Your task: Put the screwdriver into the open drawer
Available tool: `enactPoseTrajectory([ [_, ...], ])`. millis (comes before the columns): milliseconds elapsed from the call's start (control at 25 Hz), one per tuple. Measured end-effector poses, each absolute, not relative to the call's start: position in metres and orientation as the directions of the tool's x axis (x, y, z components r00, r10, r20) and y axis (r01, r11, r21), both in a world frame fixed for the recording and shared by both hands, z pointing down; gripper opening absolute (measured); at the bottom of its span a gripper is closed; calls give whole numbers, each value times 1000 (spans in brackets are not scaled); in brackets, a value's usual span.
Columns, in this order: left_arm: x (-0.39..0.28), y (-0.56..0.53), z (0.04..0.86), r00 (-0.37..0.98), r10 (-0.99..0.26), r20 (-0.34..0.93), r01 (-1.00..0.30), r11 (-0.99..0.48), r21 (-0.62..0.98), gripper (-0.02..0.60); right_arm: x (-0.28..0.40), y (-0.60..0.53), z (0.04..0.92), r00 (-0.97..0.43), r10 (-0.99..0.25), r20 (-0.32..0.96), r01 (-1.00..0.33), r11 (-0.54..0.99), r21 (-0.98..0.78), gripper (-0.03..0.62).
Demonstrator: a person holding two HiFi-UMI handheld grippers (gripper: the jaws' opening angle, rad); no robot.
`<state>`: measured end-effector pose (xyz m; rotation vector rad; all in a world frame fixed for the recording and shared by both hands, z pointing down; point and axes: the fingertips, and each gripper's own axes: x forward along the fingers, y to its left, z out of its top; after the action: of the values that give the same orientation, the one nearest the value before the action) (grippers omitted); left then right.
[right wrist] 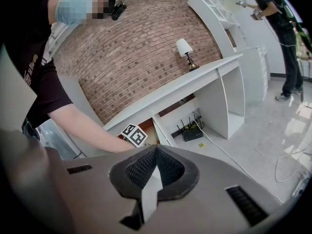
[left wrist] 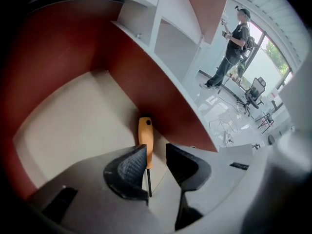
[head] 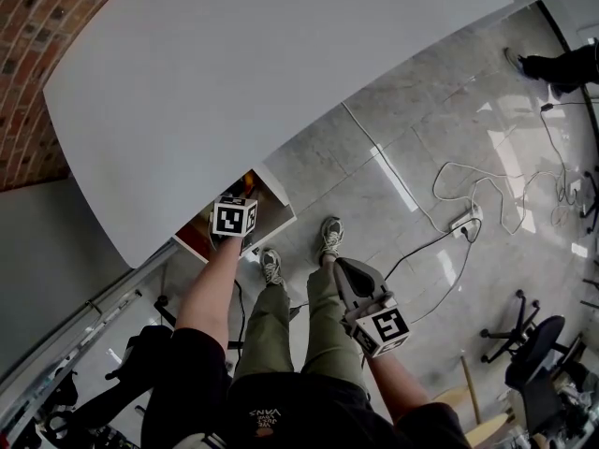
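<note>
The screwdriver (left wrist: 145, 136), with an orange handle and a thin black shaft, lies on the pale floor of the open drawer (left wrist: 63, 130), close against its dark red right wall. My left gripper (left wrist: 156, 152) hangs just above it, open, with the shaft showing in the gap between its jaws. In the head view the left gripper (head: 234, 217) reaches into the drawer (head: 277, 206) under the white table (head: 262, 73). My right gripper (head: 376, 318) is held back over the floor beside the person's leg, shut and empty (right wrist: 155, 154).
Cables and a power strip (head: 466, 221) lie on the tiled floor to the right. Office chairs (head: 538, 344) stand at the lower right. Another person (left wrist: 235, 38) stands far off. A lamp (right wrist: 185, 49) sits on the table by the brick wall.
</note>
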<state>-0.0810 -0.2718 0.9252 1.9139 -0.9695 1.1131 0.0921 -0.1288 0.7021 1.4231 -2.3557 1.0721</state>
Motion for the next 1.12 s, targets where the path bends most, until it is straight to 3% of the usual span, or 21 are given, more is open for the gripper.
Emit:
enactPoseTrajectory([
  [520, -81, -261, 863, 416, -317, 852, -827, -521, 210, 104, 74, -114, 667, -513, -729, 452, -836, 306, -456, -5],
  [800, -81, -239, 815, 481, -343, 807, -796, -557, 238, 21, 59, -104, 638, -495, -753, 432, -846, 306, -436, -5],
  [1120, -79, -210, 746, 568, -379, 731, -748, -609, 265, 12, 44, -90, 605, -484, -777, 401, -855, 325, -404, -5],
])
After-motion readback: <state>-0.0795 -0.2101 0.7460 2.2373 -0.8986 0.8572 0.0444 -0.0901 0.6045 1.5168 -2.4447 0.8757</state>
